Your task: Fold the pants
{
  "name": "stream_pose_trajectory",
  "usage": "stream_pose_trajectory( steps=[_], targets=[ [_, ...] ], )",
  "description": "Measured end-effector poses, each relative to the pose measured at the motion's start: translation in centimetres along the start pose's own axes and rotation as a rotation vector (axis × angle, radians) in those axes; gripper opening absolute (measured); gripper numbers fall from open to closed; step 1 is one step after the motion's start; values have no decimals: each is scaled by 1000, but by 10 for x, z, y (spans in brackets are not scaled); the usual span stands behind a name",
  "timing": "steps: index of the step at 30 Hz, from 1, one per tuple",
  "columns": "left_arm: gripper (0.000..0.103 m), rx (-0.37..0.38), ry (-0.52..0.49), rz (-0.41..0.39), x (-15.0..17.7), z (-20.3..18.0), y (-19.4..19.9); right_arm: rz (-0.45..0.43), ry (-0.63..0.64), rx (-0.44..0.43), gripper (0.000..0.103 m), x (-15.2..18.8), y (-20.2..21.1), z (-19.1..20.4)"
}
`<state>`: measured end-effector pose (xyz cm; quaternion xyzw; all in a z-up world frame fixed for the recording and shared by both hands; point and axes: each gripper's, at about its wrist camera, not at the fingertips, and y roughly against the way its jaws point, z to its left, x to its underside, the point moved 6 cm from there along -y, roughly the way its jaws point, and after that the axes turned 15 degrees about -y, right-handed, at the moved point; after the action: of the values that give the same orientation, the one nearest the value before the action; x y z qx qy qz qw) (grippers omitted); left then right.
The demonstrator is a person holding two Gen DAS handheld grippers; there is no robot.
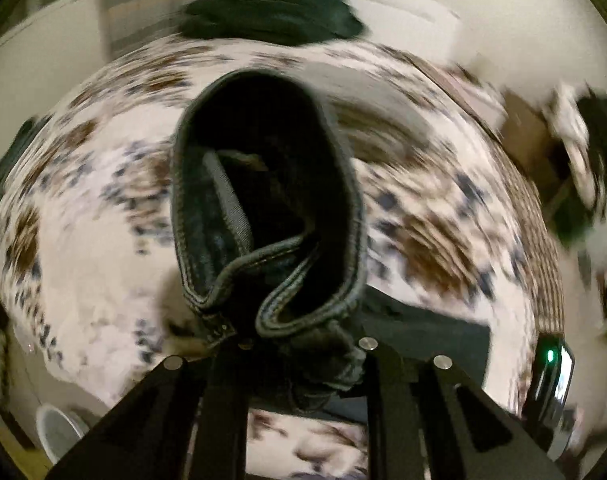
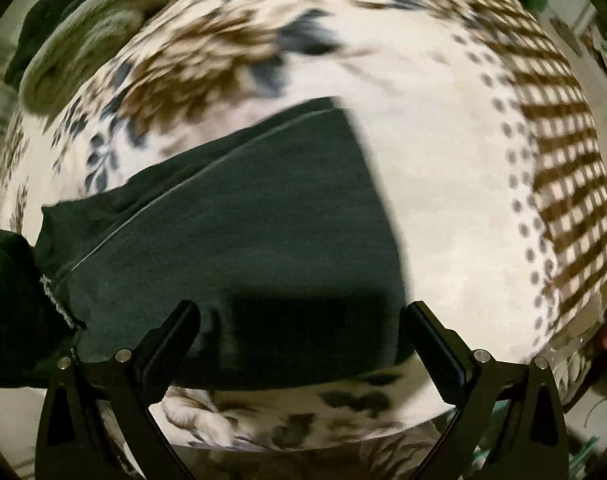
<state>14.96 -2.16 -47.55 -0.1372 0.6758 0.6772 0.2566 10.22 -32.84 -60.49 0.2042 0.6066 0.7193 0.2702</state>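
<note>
In the left wrist view my left gripper (image 1: 303, 346) is shut on the stitched hem of the dark pants (image 1: 263, 200). The hem gapes as a wide dark opening straight ahead, lifted above the bed. More of the same dark cloth (image 1: 423, 332) lies flat below it. In the right wrist view the pants (image 2: 239, 248) lie spread on the patterned bedspread (image 2: 443, 184), with a pale seam running along them. My right gripper (image 2: 301, 312) hovers over their near edge, pointing steeply down. Its jaws stand wide open with nothing between them.
Other dark garments (image 1: 271, 12) lie at the far side of the bed, one more (image 1: 7, 168) at the left edge. A white round container (image 1: 55, 432) sits low on the left. A device with a green light (image 1: 551, 376) is at the right. A fuzzy greenish cushion (image 2: 95, 32) lies far left.
</note>
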Motion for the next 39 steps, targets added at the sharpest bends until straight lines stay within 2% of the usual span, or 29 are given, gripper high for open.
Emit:
stream_pose_trajectory(
  steps=[5, 9, 13, 15, 16, 20, 21, 23, 25, 28, 35, 39],
  targets=[
    [13, 17, -220, 90, 10, -91, -37, -7, -38, -21, 103, -26, 6, -53],
    [13, -6, -341, 193, 34, -134, -75, -10, -62, -46, 103, -42, 11, -87],
    [14, -46, -426, 268, 51, -150, -97, 0, -87, -77, 103, -58, 15, -111],
    [21, -53, -441, 298, 52, -153, -101, 11, -98, -94, 103, -59, 16, -112],
    [21, -58, -447, 319, 52, -156, -102, 21, -106, -111, 103, -60, 17, -114],
    [48, -1, -400, 353, 53, -164, -93, 59, -146, -179, 103, -59, 23, -120],
    [64, 26, -385, 366, 55, -166, -90, 66, -152, -193, 103, -59, 21, -114],
    [81, 51, -386, 392, 61, -171, -85, 86, -166, -233, 103, -61, 18, -105],
    [81, 47, -395, 403, 64, -174, -77, 103, -179, -287, 103, -61, 19, -97],
    [82, -8, -403, 411, 64, -166, -65, 110, -169, -329, 103, -60, 21, -82],
    [82, -180, -356, 435, 58, -113, -55, 151, -90, -428, 103, -59, 21, -29],
    [82, -242, -339, 453, 54, -81, -65, 178, -47, -476, 103, -56, 21, 0]
  ],
)
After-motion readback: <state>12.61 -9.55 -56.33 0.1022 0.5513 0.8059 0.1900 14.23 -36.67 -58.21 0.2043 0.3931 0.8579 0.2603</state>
